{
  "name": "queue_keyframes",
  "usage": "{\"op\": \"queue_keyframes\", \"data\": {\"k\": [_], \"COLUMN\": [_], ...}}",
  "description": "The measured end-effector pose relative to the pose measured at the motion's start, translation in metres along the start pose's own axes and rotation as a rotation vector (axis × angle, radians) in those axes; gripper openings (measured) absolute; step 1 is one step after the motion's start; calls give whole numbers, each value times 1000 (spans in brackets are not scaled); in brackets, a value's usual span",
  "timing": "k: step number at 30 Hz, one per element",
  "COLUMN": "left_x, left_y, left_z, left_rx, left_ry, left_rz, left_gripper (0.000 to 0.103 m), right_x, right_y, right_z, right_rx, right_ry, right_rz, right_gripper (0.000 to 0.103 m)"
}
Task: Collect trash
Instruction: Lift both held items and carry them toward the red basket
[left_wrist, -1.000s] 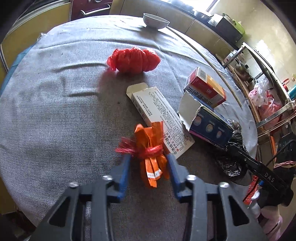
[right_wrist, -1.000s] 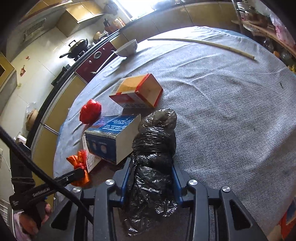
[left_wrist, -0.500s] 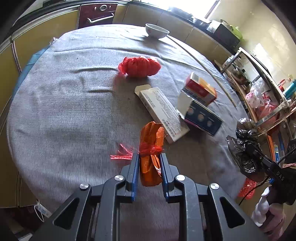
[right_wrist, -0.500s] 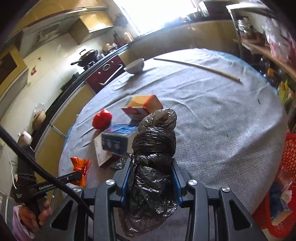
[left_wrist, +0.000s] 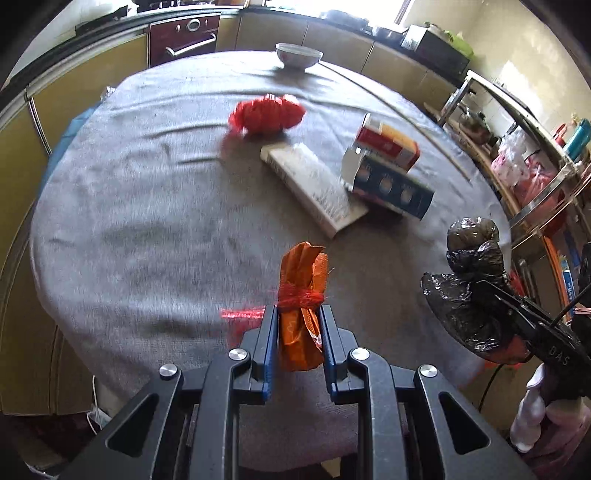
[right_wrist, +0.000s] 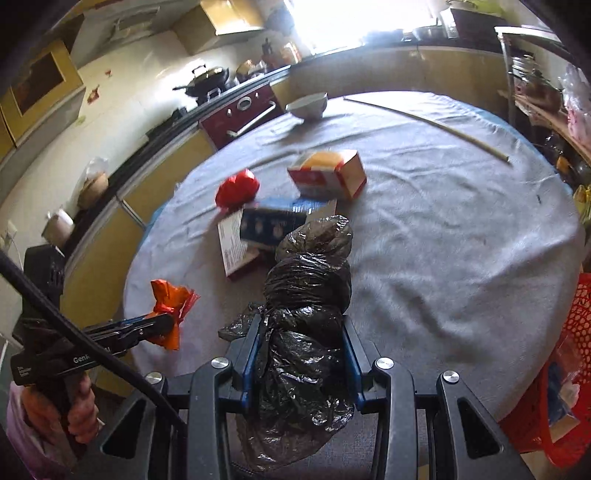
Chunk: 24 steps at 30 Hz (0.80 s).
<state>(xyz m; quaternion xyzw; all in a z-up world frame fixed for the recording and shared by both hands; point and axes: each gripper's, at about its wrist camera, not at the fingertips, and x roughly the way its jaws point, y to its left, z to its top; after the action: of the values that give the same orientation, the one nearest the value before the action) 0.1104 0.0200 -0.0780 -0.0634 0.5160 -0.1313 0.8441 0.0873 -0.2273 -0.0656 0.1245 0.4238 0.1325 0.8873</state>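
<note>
Orange wrapper bundle (left_wrist: 302, 295): tied at the waist with red string, clamped between the jaws of the left gripper (left_wrist: 298, 321), long axis running straight out along the fingers, held in the air over the near edge of the round table (left_wrist: 147, 221).

Black plastic bag (right_wrist: 306, 295): twisted into lumps, clamped in the right gripper (right_wrist: 301, 334), long axis likewise in line with the fingers, off the cloth.

Red basket (right_wrist: 580, 332): beside the table at its right rim, low; judged the likely drop point. It lies to the right of both loads; the right gripper is the nearer.

Still on the table, beyond the bundle: white flat box (left_wrist: 314, 188), blue box (left_wrist: 391, 188), red-and-orange box (left_wrist: 391, 142), red crumpled bag (left_wrist: 267, 114), bowl (left_wrist: 298, 56) at the far edge.

Change against one second ago: then both items lay on the cloth, the left jaws apart around the bundle; now both are lifted and drawn back from the table.
</note>
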Motion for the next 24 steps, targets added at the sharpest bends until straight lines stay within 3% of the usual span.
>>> {"op": "queue_keyframes", "data": {"k": [5, 6, 8, 9, 12, 22, 24], "left_x": [8, 9, 7, 4, 1, 4, 6], "left_y": [4, 5, 6, 8, 9, 15, 15], "left_z": [-1, 0, -1, -1, -3, -6, -7], "left_rx": [-17, -16, -24, -31, -30, -38, -36], "left_ry": [27, 32, 31, 19, 18, 16, 15], "left_rz": [-5, -8, -15, -20, -43, -18, -23], "left_gripper": [25, 33, 61, 63, 63, 63, 57], "right_x": [18, 20, 23, 22, 18, 5, 10], "right_y": [-1, -3, -5, -6, -8, -11, -12], "right_z": [-8, -8, -9, -8, -5, -2, -4], "right_rx": [8, 15, 36, 45, 54, 83, 86], "right_ry": [80, 96, 117, 117, 104, 84, 96], "right_rz": [-8, -9, 2, 8, 11, 21, 9], "right_gripper": [43, 46, 53, 55, 55, 57, 57]}}
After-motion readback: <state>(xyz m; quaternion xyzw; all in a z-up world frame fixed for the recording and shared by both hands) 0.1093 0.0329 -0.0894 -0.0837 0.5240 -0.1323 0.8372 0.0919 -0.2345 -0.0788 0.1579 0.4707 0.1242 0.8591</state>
